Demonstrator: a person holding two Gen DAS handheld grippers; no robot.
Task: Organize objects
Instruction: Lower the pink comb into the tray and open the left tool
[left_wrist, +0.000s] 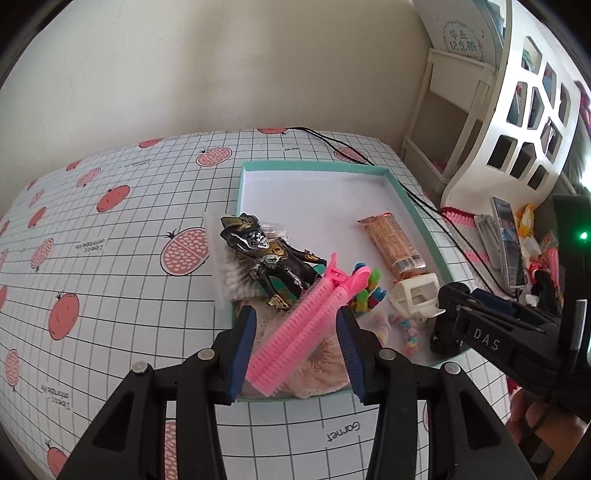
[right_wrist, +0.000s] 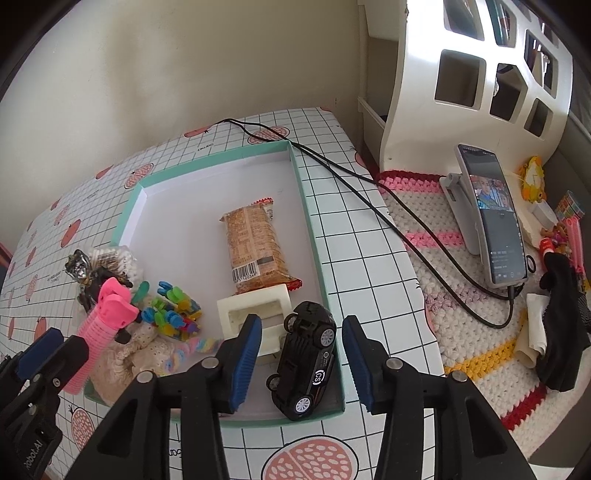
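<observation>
A shallow box (left_wrist: 417, 218) with a mint-green rim and white floor sits on the worktop (left_wrist: 110, 266), which is covered in a grid cloth printed with red fruit. The left tongs (left_wrist: 297, 350) are spread wide, one blue pad on each side of a pink hair roller clip (left_wrist: 295, 325) without pressing it; the clip lies slanted across the near left corner of the box, resting on a piece of cream lace cloth (left_wrist: 321, 373). Just beyond it lies a black and gold toy figure (left_wrist: 273, 262), leaning over a packet of cotton swabs (left_wrist: 231, 284) at the box's left edge. A heap of bright plastic clips (right_wrist: 171, 314) and a pastel twisted candy (right_wrist: 201, 345) lie beside the roller clip. In the middle of the box is an orange snack packet (right_wrist: 255, 247), and touching its near end a white plastic block (right_wrist: 255, 310). The right tongs (right_wrist: 301, 365) are also released, hovering over a black toy car (right_wrist: 306, 362) that rests in the near right corner, not gripped. To the right, off the worktop, a phone (right_wrist: 495, 218) stands on a holder over a crocheted mat (right_wrist: 458, 332), with black cables (right_wrist: 369, 181) trailing across.
</observation>
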